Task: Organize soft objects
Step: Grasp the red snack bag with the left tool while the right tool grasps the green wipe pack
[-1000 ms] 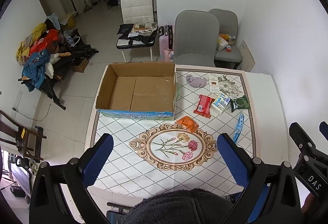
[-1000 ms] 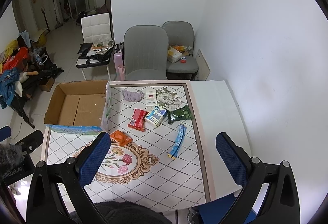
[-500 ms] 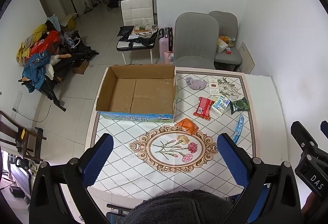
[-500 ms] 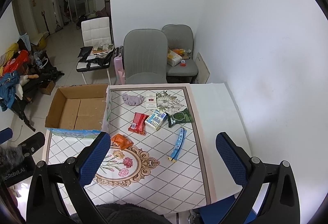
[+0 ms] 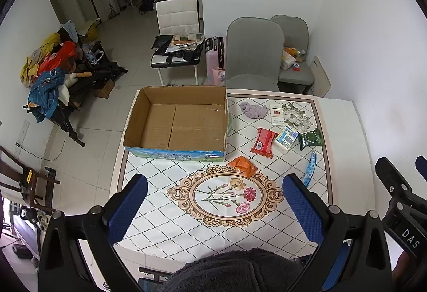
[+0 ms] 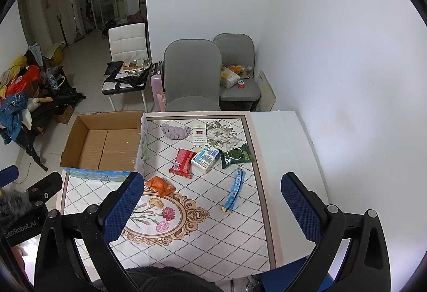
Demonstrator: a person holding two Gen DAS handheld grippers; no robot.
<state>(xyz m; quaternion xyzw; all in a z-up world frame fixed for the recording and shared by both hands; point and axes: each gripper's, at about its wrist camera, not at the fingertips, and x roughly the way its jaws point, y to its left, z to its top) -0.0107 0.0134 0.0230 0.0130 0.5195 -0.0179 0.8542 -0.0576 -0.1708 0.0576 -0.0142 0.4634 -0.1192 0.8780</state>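
An empty cardboard box (image 5: 176,121) (image 6: 104,142) stands on the table's left part. To its right lie a lilac cloth (image 5: 253,109) (image 6: 176,131), a red packet (image 5: 263,142) (image 6: 182,161), a white-blue tissue pack (image 5: 286,138) (image 6: 205,157), a green packet (image 5: 311,137) (image 6: 236,155), an orange packet (image 5: 244,165) (image 6: 160,185), a blue tube (image 5: 309,170) (image 6: 234,189) and a white carton (image 5: 276,113) (image 6: 198,133). My left gripper (image 5: 213,207) and right gripper (image 6: 210,205) are both open and empty, high above the table's near edge.
The table wears a diamond-pattern cloth with a flower medallion (image 5: 226,195). Two grey chairs (image 5: 253,51) stand behind it against a white wall on the right. A white chair (image 5: 177,24) with clutter and a pile of clothes (image 5: 48,78) are on the floor to the left.
Both grippers have drawn back and up a little, so the table looks smaller and lower in both views. Nothing on the table has moved.
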